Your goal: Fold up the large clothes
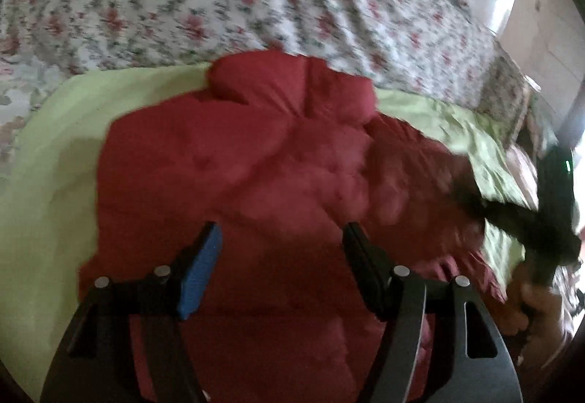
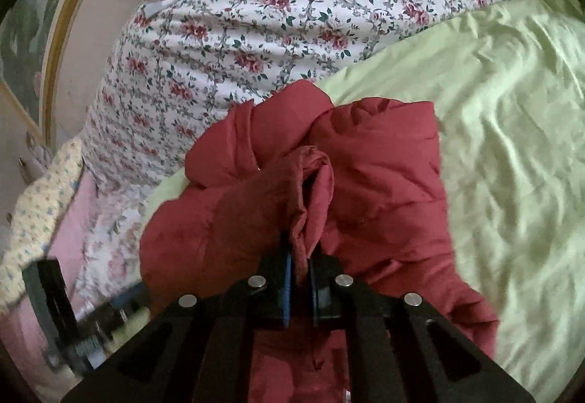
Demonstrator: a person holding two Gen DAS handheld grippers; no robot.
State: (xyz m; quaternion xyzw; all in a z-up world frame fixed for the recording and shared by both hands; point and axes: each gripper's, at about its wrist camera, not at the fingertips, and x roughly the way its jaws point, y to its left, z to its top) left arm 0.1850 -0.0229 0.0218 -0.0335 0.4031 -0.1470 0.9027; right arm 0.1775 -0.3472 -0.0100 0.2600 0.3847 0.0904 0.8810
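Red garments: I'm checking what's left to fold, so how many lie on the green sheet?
1. A red padded jacket lies bunched on the green sheet beside the floral quilt. Others may be hidden out of frame.

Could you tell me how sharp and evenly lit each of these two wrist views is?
Left wrist view: motion blur smears the floral bedspread and red garment; window glare at upper right. Right wrist view: sharper, the red garment crisp, the bottom-left corner blurred. Both are dim, with fisheye bending and dark corners.
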